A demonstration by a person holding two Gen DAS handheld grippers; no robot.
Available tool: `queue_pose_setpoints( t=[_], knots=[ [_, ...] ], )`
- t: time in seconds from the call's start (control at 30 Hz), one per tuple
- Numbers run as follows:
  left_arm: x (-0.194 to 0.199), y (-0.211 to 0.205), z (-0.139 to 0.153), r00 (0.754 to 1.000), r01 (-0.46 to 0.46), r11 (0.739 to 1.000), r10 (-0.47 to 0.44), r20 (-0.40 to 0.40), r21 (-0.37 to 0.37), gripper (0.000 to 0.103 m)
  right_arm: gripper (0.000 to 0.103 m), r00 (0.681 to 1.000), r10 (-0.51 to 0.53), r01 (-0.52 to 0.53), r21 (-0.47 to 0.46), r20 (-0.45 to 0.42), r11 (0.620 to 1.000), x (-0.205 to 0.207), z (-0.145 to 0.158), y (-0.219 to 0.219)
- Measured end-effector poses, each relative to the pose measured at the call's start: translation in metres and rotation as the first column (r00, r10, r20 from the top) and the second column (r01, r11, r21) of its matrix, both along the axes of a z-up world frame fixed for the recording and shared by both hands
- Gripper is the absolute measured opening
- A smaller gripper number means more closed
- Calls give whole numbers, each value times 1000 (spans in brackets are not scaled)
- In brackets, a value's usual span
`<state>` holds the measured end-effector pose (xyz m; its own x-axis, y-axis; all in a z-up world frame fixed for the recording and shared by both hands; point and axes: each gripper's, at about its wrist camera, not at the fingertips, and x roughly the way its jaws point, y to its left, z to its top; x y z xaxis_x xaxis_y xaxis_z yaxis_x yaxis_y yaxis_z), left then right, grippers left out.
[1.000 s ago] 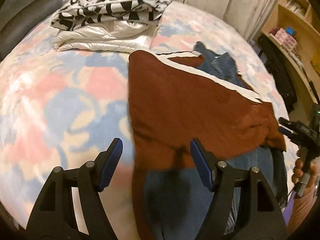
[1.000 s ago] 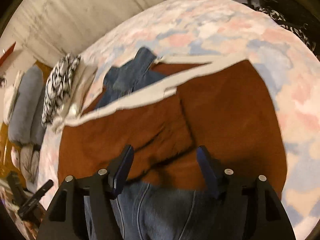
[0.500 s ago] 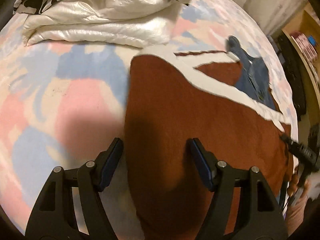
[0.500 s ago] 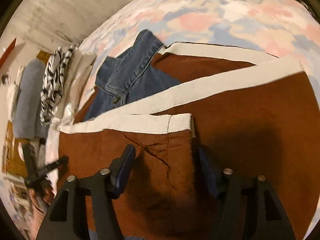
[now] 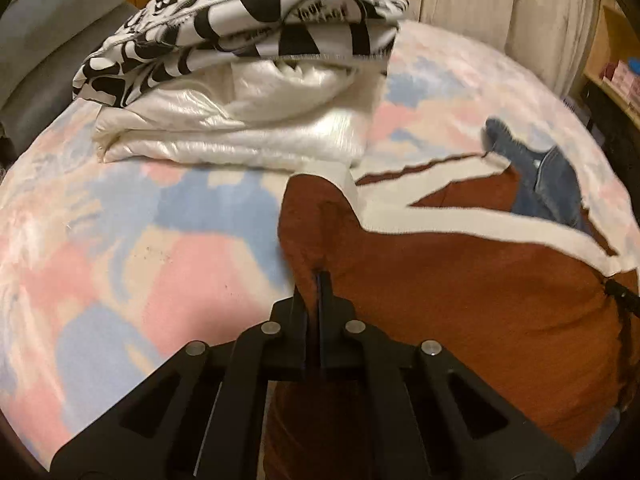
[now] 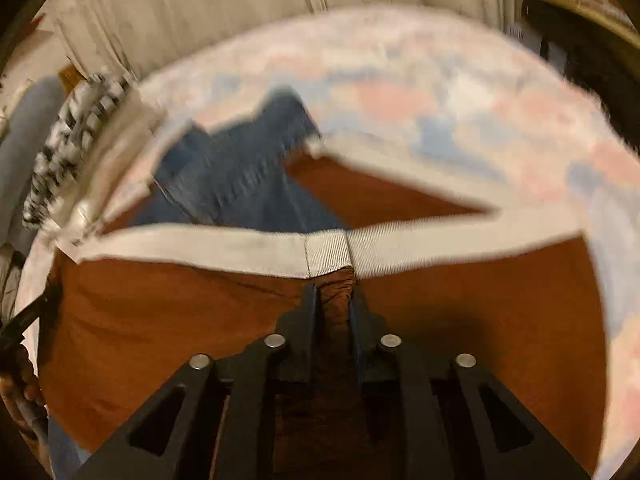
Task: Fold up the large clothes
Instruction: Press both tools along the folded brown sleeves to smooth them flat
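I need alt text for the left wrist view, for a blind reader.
The left gripper, jaws closed, pinches the left edge of a brown garment with white trim, spread on a pastel bedspread. Behind lie folded white and black-and-white clothes; jeans show beneath the garment.

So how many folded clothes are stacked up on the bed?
2: a black-and-white printed top on the pile, and a shiny white puffy jacket under it, at the far left of the bed. More could be hidden between them.

Home bedroom, bed with pastel pink-and-blue blanket (image 5: 120, 272) filling the frame, folded clothes stack (image 5: 240, 80) upper left, pale curtains (image 6: 220, 12) along the top, wooden shelving (image 5: 612, 76) far right
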<state>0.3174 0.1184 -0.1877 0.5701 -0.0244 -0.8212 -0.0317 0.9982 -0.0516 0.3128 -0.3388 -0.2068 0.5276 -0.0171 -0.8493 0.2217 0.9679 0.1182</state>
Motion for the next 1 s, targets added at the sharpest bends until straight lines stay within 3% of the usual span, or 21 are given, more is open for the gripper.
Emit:
queue_pose_setpoints(
  t=[0.07, 0.1, 0.13, 0.3, 0.47, 0.6, 0.7, 0.77, 0.87, 0.93, 1.0],
  knots=[
    [1, -1, 4, 1000, 11, 1000, -11, -22, 22, 4, 27, 1000, -1, 2, 19, -19, 1000, 0, 2, -2],
    [-1, 0, 7, 999, 13, 999, -12, -36, 34, 9, 39, 1000, -5, 6, 21, -26, 1000, -1, 4, -3],
    [-2, -1, 11, 998, 16, 999, -13, -55, 51, 14, 43, 1000, -14, 14, 14, -24, 1000, -3, 8, -3],
    [-22, -10, 46, 999, 30, 991, -26, -33, 128, 24, 45, 998, -8, 11, -52, 63, 999, -30, 48, 8],
    [-47, -40, 78, 993, 115, 992, -117, 33, 41, 24, 45, 985, 104, -104, -11, 136, 995, -42, 80, 55],
    [-57, -75, 68, 988, 155, 988, -155, -5, -18, 24, 45, 965, 238, -241, 14, 112, 970, -30, 67, 119],
    [-66, -95, 43, 987, 149, 989, -148, -59, 7, 24, 44, 952, 302, -302, -8, 54, 953, -28, 46, 155],
    [-71, -100, 21, 985, 138, 988, -130, -109, 65, 24, 44, 948, 319, -319, -47, -6, 947, -27, 28, 166],
    [-79, -95, 10, 986, 149, 985, -142, -83, 85, 24, 44, 958, 283, -287, -128, -51, 949, -31, 13, 155],
    [-84, -85, 9, 991, 122, 980, -112, -74, 154, 24, 44, 976, 210, -216, -199, -50, 956, -33, 12, 134],
    [-84, -71, 8, 992, 108, 985, -97, -81, 135, 24, 44, 992, 116, -124, -221, -45, 967, -36, 10, 98]
  ],
)
